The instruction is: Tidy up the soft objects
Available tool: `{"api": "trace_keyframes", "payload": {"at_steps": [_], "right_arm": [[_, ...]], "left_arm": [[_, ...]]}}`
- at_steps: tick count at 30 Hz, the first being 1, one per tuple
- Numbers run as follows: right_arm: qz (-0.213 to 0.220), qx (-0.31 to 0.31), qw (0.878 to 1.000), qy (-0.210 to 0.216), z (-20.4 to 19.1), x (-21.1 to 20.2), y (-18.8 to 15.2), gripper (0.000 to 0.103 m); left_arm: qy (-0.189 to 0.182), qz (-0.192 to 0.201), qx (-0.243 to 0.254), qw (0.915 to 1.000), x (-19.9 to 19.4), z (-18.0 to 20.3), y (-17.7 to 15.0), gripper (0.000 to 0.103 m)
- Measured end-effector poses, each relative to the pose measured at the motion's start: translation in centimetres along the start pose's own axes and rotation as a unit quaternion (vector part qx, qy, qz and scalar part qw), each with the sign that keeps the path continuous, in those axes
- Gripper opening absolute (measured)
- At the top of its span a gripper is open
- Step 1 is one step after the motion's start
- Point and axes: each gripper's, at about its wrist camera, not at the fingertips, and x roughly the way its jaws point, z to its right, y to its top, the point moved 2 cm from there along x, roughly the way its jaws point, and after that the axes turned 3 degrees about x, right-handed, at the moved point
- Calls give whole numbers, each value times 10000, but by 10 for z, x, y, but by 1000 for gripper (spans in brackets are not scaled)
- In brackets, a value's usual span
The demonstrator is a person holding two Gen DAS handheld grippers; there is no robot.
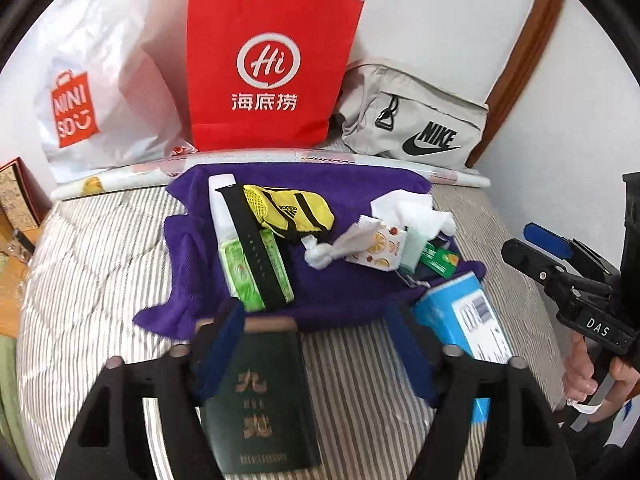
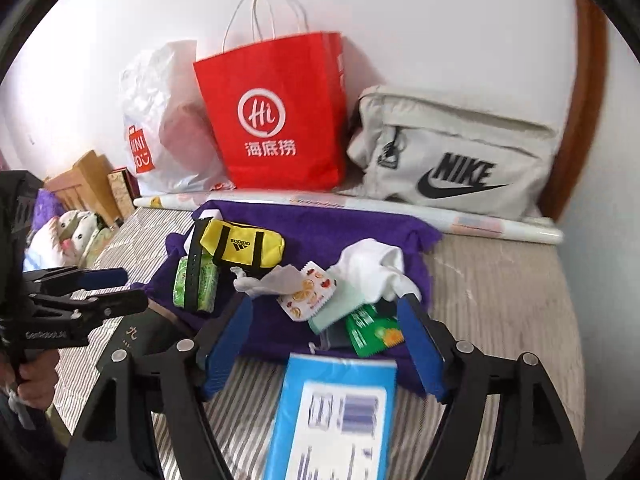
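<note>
A purple towel (image 1: pixel 320 184) (image 2: pixel 320 220) lies spread on the striped bed. On it rest a yellow mini duffel (image 1: pixel 288 212) (image 2: pixel 244 246), a white cloth (image 1: pixel 408 208) (image 2: pixel 372 264), green tissue packs (image 1: pixel 240 264) under a black strap, a knotted tissue (image 1: pixel 320 256) and a fruit-print packet (image 1: pixel 380 248). My left gripper (image 1: pixel 314 320) is open above a dark green box (image 1: pixel 260 392), whose left edge sits by one finger. Over a blue box (image 2: pixel 332 412) my right gripper (image 2: pixel 325 304) hangs open, its pads clear of the box's sides.
Along the wall stand a white plastic bag (image 1: pixel 80 92), a red paper bag (image 1: pixel 268 72) and a grey Nike bag (image 1: pixel 416 120), behind a rolled sheet (image 1: pixel 360 160). Plush toys (image 2: pixel 68 232) and wooden boxes (image 2: pixel 88 184) sit off the bed's left side.
</note>
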Motion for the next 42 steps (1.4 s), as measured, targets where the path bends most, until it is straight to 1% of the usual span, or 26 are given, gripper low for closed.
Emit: {"api": "trace_keyframes", "payload": {"at_steps": [1,2,3,7,8,9,10,11,15,19,24,27,30,33,38,42], "right_arm": [[48,17,10000,-80,-1,-9,-4,84],[102,31,9999,-126,-2,-17,-8,87],[145,43,9998,-151,-3,-23,-11,88],[233,136,9995,-177,-9,-49,-28,91],[248,161,9994,-198,-10,-57,-34,91],[252,176,9993,-210,-12,-61,-38,94],[267,217,9991,-228,-12,-67,-43,100],[305,253,9989,-265,-13,-73,-48,101],[410,413,9981,-210,-16,-99,-67,101],[542,435,9970,-326,-19,-123,-86,101],[507,389,9964,-556,-25,-147,-112,101],[547,410,9959,-597,-26,-161,-127,101],[587,455,9955,-583,-26,-172,-140,101],[571,494,9952,-630,-27,-180,-149,101],[632,470,9954,-550,-35,-193,-158,101],[732,366,9950,-572,-41,-206,-163,101]], "left_arm": [[-1,34,3,10000,-6,2,-3,74],[4,60,4,10000,-12,3,-7,76],[22,94,-5,10000,-20,6,-12,82],[98,254,66,9996,-45,17,-31,87],[135,293,96,9994,-51,21,-37,90],[191,359,133,9991,-59,26,-43,93],[225,400,158,9988,-64,28,-47,94],[284,452,200,9984,-71,32,-53,95],[589,712,270,9954,-95,43,-71,95],[824,895,321,9921,-118,54,-93,95],[765,1081,207,9910,-140,58,-116,95],[812,1167,142,9897,-150,63,-131,95],[834,1172,110,9895,-156,66,-143,95],[918,1266,115,9876,-164,69,-156,95],[913,1222,47,9883,-170,70,-170,95],[896,1281,69,9877,-177,74,-175,95]]}}
